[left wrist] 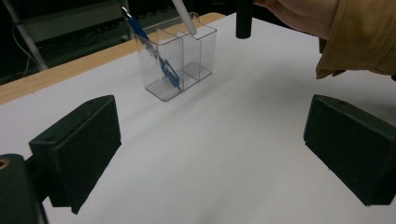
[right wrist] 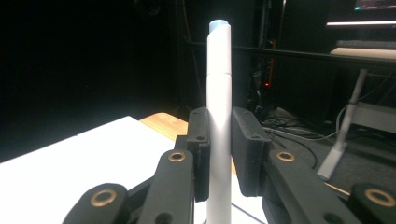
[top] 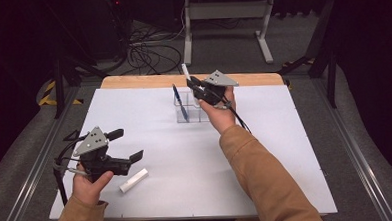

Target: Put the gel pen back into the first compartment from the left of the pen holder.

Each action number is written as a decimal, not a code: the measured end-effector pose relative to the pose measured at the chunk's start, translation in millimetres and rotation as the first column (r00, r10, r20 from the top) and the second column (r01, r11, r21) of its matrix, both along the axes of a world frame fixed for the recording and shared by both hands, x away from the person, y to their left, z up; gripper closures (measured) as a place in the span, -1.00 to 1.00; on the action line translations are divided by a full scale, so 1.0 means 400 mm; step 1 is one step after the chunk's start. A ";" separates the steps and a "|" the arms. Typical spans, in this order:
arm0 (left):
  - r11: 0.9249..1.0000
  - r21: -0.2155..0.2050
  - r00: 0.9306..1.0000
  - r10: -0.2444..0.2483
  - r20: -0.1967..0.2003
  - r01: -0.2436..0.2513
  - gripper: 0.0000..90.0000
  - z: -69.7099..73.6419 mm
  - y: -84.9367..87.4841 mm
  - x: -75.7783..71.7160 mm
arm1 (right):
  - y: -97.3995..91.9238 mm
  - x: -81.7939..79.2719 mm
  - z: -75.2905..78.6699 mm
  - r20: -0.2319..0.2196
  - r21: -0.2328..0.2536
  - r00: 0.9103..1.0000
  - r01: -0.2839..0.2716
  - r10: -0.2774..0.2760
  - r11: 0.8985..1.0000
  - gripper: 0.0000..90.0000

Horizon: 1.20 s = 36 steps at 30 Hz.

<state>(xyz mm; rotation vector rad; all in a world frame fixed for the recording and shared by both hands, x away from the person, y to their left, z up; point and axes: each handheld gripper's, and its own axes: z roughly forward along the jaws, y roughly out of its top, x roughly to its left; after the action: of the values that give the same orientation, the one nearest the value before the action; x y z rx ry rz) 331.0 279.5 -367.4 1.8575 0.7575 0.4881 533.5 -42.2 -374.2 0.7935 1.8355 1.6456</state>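
White marker (right wrist: 218, 93) clamped upright in the right gripper (right wrist: 218, 140) fingers; left gripper (left wrist: 210, 154) fingers spread, holding nothing.

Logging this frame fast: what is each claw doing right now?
Left claw: open, holding nothing, near the white marker on the table.
Right claw: closed on a white pen above the clear organizer.

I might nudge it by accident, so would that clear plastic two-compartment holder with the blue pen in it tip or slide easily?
The clear plastic two-compartment holder looks thin-walled and light, so it would probably slide on the smooth white table. The leaning blue pen rises above its rim, so a high push may tip it.
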 end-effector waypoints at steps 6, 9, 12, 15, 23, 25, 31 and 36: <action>1.000 0.018 1.000 -0.002 0.011 0.002 -0.90 0.000 0.002 0.002 | -0.004 0.007 -0.007 -0.005 -0.002 1.000 0.013 -0.013 1.000 0.61; 1.000 0.018 1.000 -0.003 0.010 0.002 -0.90 0.000 0.002 0.002 | -0.005 0.007 -0.007 -0.009 0.008 1.000 0.020 -0.020 1.000 0.31; 1.000 0.004 1.000 0.003 0.004 -0.003 -0.90 0.000 0.002 0.000 | -0.012 0.005 -0.004 -0.014 0.003 1.000 0.022 -0.022 1.000 0.08; 1.000 0.010 1.000 0.003 0.008 -0.004 -0.90 0.001 0.003 -0.001 | -0.019 -0.003 0.000 -0.030 -0.011 0.999 0.020 -0.020 1.000 -0.06; 1.000 0.025 1.000 0.010 0.015 -0.010 -0.91 -0.001 0.008 -0.006 | -0.051 -0.045 0.024 -0.015 -0.007 1.000 -0.020 0.020 1.000 -0.20; 1.000 0.023 1.000 0.012 0.012 -0.012 -0.91 -0.003 0.007 -0.008 | -0.061 -0.057 0.030 -0.012 -0.002 1.000 -0.022 0.022 1.000 -0.21; 0.999 0.043 1.000 0.017 0.019 -0.018 -0.92 -0.003 0.001 -0.017 | -0.086 -0.088 0.046 -0.007 0.025 0.999 -0.038 0.039 0.999 -0.23; 0.998 0.057 1.000 0.019 0.023 -0.020 -0.92 -0.001 0.002 -0.023 | -0.097 -0.118 0.053 0.005 0.015 0.997 -0.074 0.074 0.997 -0.24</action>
<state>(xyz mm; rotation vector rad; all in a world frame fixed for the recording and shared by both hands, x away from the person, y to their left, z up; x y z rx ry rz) 322.0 280.5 -367.7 1.8960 0.7542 0.5477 486.2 -81.2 -353.0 0.7361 1.8715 1.7078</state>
